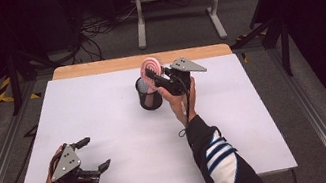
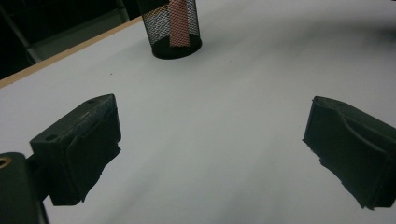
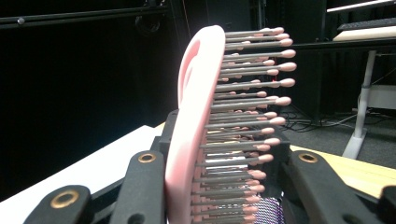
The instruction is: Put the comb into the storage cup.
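The pink hairbrush (image 1: 150, 66) stands upright with its handle down inside the black mesh cup (image 1: 149, 99), its bristled head rising above the rim; in the right gripper view the brush (image 3: 196, 135) is pinched between the two black jaws, the pin bristles pointing off to one side. So the right tool (image 1: 153, 77) is clenched on the brush at the cup's mouth, toward the far middle of the white tabletop (image 1: 103, 112). Judging from this, the work is either nearly done, with the brush seated and only the release and withdrawal left, or just starting to lift out; the frames alone do not settle which. The left tool (image 1: 92, 155) rests near the front left corner, well apart from the cup, its jaws spread wide and holding nothing, as the left gripper view also shows. No brand, label or readable writing appears on the brush, cup or tools.
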Demonstrator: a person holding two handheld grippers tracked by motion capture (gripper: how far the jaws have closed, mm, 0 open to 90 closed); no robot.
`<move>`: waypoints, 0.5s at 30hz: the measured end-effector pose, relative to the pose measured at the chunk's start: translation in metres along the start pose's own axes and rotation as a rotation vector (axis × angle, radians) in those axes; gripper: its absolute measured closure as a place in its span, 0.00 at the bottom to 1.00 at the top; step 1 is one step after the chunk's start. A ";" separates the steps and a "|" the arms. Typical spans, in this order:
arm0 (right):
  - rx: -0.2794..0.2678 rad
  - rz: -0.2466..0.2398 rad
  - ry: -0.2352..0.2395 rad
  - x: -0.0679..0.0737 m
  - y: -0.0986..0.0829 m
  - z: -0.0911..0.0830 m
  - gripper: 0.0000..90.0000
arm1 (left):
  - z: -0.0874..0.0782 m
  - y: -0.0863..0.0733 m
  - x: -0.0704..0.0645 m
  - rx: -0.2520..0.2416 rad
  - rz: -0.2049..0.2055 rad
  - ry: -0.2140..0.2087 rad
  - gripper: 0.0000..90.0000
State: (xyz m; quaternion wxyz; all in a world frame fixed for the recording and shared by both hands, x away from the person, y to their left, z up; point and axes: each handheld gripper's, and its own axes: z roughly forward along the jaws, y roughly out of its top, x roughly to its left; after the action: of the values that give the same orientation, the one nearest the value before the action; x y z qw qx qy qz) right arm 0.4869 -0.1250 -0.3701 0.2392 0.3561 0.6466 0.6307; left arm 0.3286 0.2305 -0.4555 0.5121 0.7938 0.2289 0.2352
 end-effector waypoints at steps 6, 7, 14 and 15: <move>0.002 0.008 -0.005 -0.005 0.000 -0.001 0.69 | 0.000 0.000 -0.001 0.002 -0.001 -0.001 0.05; 0.002 0.003 -0.010 -0.006 0.000 -0.001 0.68 | 0.001 0.000 -0.001 0.001 -0.001 -0.002 0.05; 0.015 0.008 -0.034 -0.014 -0.003 -0.004 0.63 | 0.003 0.000 -0.001 0.008 0.001 -0.005 0.05; 0.016 0.003 -0.035 -0.014 -0.003 -0.004 0.63 | 0.003 0.000 -0.002 0.008 0.004 -0.005 0.05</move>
State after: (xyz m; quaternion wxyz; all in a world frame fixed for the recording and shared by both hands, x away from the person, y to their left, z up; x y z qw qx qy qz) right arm 0.4920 -0.1378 -0.3745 0.2466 0.3700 0.6469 0.6195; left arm 0.3292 0.2274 -0.4564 0.5088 0.7969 0.2270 0.2335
